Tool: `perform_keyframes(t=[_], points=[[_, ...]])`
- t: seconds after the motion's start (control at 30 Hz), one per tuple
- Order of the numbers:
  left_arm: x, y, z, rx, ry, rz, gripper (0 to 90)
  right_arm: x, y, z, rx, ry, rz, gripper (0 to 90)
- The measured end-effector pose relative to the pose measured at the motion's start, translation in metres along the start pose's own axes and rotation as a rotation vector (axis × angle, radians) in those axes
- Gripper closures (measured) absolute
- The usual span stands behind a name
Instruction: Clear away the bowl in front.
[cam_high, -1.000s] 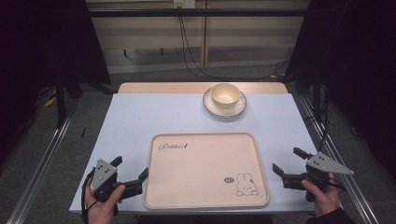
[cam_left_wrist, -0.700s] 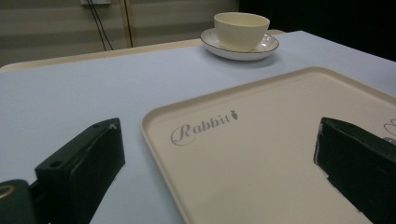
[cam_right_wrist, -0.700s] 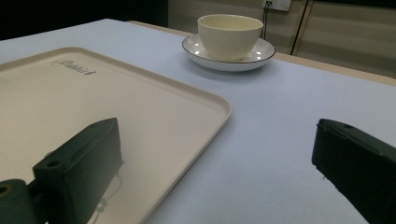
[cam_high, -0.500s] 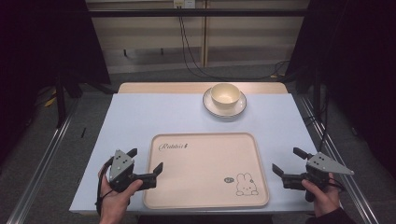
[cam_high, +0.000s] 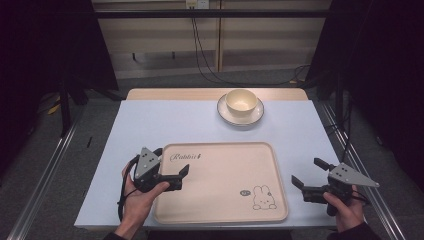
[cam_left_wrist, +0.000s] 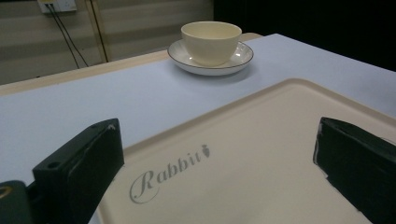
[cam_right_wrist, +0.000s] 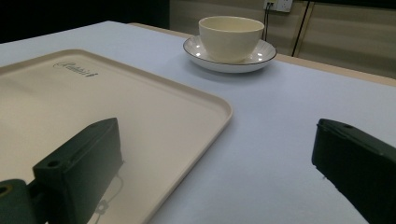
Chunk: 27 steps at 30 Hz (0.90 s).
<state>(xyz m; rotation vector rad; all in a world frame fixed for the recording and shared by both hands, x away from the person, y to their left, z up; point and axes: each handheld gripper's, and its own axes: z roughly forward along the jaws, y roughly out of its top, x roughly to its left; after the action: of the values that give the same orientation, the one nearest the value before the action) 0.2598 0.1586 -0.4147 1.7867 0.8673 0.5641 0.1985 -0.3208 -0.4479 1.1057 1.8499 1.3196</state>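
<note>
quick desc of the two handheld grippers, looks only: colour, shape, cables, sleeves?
Both are black two-jaw units with blocky, flat-faced jaws, each topped by a grey three-cornered plate with small dark dots. The left gripper trails a black cable that loops beside the hand. On the right gripper no cable is clear to see. Hands are bare; a dark sleeve cuff shows at the right wrist. No lettering is readable on either.

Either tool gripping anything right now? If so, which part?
Nothing held. Left tool is open over the beige rectangular tray's left edge; right tool is open beside its right edge.
</note>
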Motion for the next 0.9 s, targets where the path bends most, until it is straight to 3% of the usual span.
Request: perform_keyframes(t=[0.43,0.53,0.77,0.9], points=[[-0.006,0.016,0.027,0.007,-0.036,0.021,1.9,0.0,0.0,0.0,-0.003,0.002,0.003,1.3],[-0.006,0.019,0.035,0.016,-0.059,0.018,1.9,0.0,0.0,0.0,-0.004,0.003,0.003,1.3],[-0.008,0.026,0.052,0.03,-0.067,0.011,1.9,0.0,0.0,-0.001,-0.006,0.003,0.003,1.3],[-0.009,0.031,0.06,0.016,-0.08,0.011,1.9,0.0,0.0,0.0,-0.006,0.007,0.002,1.3]])
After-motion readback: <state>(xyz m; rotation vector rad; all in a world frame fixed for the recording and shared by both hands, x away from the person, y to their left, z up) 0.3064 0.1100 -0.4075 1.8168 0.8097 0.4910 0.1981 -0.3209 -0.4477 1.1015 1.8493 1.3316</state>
